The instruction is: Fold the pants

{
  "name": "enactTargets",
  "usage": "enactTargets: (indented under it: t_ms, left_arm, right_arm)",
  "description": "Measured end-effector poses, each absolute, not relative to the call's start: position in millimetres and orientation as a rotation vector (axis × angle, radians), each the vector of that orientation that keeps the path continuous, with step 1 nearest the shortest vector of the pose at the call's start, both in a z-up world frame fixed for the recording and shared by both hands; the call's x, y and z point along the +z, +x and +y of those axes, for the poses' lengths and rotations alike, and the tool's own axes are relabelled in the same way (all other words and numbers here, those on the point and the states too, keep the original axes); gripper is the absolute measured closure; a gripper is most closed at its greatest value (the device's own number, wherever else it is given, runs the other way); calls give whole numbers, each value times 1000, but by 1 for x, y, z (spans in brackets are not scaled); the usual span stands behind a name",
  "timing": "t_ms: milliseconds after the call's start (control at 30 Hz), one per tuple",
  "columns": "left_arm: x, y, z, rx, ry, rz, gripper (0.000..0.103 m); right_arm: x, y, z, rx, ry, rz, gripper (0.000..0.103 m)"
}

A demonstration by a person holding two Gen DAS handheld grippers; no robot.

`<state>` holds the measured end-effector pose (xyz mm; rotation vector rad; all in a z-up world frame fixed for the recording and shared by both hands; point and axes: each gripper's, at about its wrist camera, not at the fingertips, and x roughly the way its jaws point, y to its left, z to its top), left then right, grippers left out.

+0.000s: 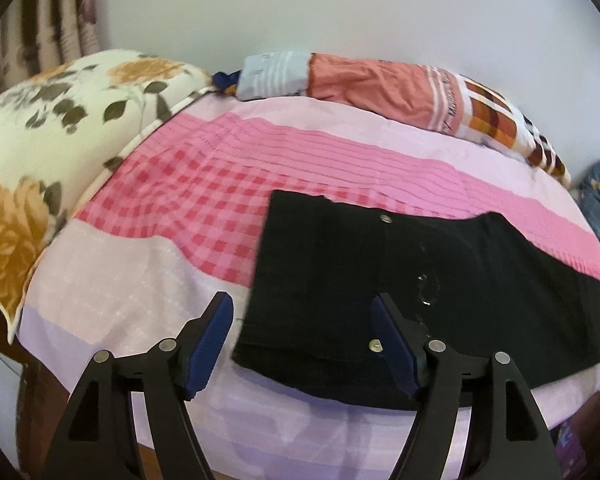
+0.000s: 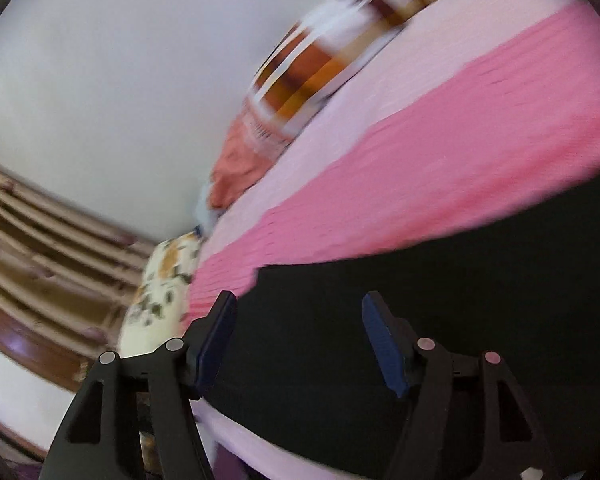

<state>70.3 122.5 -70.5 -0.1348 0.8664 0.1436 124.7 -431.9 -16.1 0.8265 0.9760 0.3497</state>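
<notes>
Nearest the left wrist camera, the left gripper stands wide with nothing between its two blue pads; it hovers just above the near left edge of the pants, clear of the cloth. The right gripper is likewise spread and empty, its view tilted and smeared, with black cloth filling the frame from 3 to 6 o'clock beneath it.

The one pair of black pants lies flat on the bed as a squared, doubled-over block at about 4 o'clock in the left view. Two metal studs show on it, one near the far edge and one at the near edge, which suggests a fold is already laid. Both grippers empty and apart from the cloth fits a release, probably so the layers can settle before the next grab.

Farther off, one floral pillow rests at 9 to 10 o'clock on the bed. At 12 to 2 o'clock one rolled quilt in orange, blue and plaid lies along the wall, out of the folding area.
</notes>
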Motion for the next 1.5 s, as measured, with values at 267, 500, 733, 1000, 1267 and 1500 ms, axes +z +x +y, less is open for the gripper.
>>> enactTargets:
  t_ms: [267,500,733,1000,1267,1500]
  left_arm:
    - [-61,78,87,126,-59,845,23]
    - [-57,78,60,82,-33,818,15]
    - [-68,85,44,45,-46,853,12]
    - [-79,90,39,37,-95,910,12]
    - [-91,91,33,27,-109,966,12]
    - [-91,93,25,5,-110,979,12]
  right_arm:
    - [-13,51,-514,38,704,969,40]
    - [-31,13,-559,-86,778,921,40]
    - [-53,-11,-599,-183,902,871,40]
    - [-73,-40,-643,-253,1146,770,40]
    - [-93,-50,-648,-186,1288,716,38]
    - [-93,-26,-635,-142,1249,751,35]
